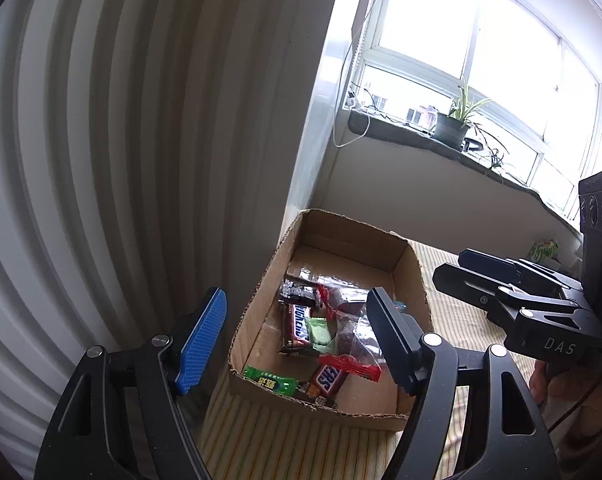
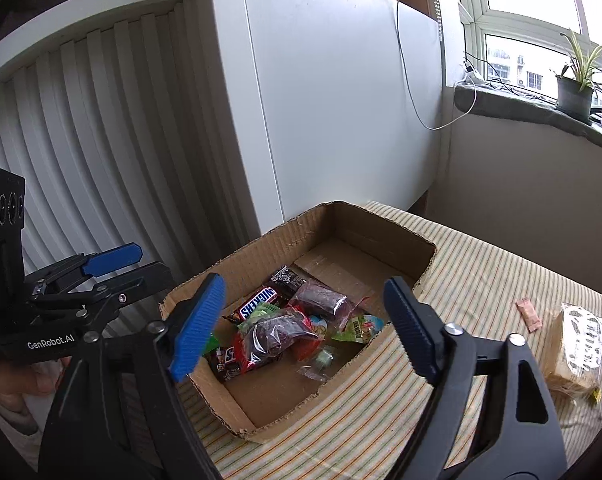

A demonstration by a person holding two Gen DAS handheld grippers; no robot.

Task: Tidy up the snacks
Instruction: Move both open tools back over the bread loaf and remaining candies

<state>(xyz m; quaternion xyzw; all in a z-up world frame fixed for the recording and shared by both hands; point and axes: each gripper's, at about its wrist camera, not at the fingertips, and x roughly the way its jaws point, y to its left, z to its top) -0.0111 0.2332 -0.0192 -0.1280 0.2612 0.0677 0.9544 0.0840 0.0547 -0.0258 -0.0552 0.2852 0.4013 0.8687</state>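
Note:
An open cardboard box [image 1: 257, 292] [image 2: 405, 236] stands on a striped tablecloth. Inside lie several snacks: Snickers bars [image 1: 299, 326] [image 2: 257, 300], a green candy pack [image 1: 271, 382], clear bags of dark sweets [image 2: 279, 330] and a red wrapper [image 1: 351, 366]. My left gripper [image 1: 297, 340] is open and empty, above the box's near left side; it also shows in the right wrist view [image 2: 123, 266]. My right gripper [image 2: 301, 324] is open and empty above the box; it shows in the left wrist view [image 1: 453, 268] at the right.
A wrapped sandwich-like pack [image 2: 577, 344] and a small pink sachet [image 2: 529, 314] lie on the cloth right of the box. A green packet [image 1: 543, 250] lies far right. A ribbed white wall panel [image 1: 121, 160] is on the left. A windowsill holds a potted plant [image 2: 575, 88].

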